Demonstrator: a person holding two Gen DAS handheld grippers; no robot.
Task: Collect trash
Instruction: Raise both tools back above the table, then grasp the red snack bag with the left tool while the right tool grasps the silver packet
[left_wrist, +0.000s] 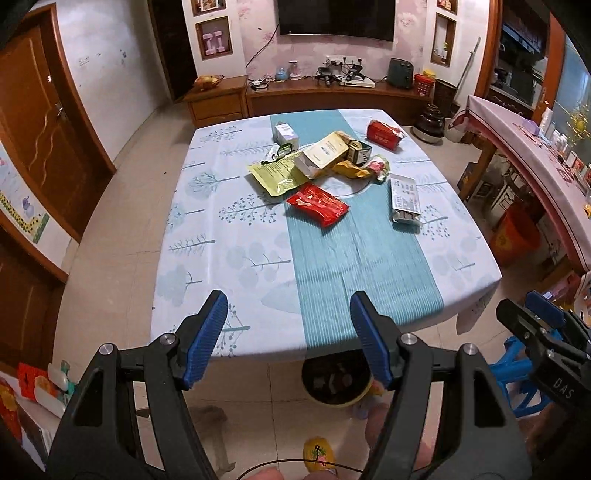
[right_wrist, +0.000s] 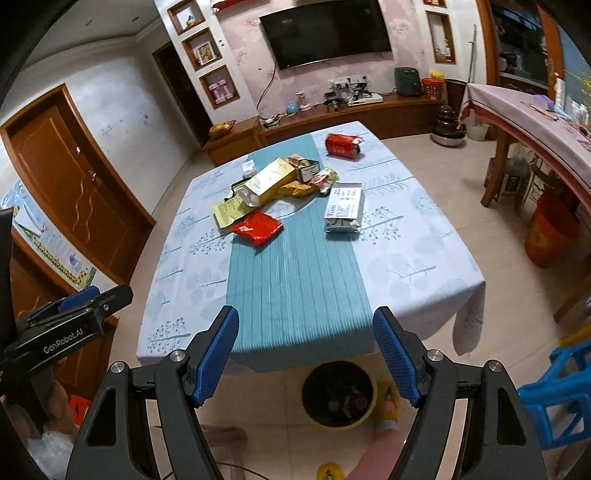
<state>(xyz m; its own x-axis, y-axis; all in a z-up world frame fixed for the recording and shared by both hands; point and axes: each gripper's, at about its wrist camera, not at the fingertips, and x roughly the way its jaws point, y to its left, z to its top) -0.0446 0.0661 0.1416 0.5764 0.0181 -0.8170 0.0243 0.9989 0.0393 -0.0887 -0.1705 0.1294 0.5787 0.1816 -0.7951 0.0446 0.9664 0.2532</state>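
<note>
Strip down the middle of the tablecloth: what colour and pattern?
Teal with fine lengthwise stripes; the strip shows best in the right wrist view.

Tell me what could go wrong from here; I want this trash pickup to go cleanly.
1. The wrappers overlap in the pile, so lifting the yellow box may drag neighbours off the table.
2. The red packet lies flat and thin; an open gripper could pinch the tablecloth instead.
3. The bin sits partly under the table edge, so drops may miss.
</note>
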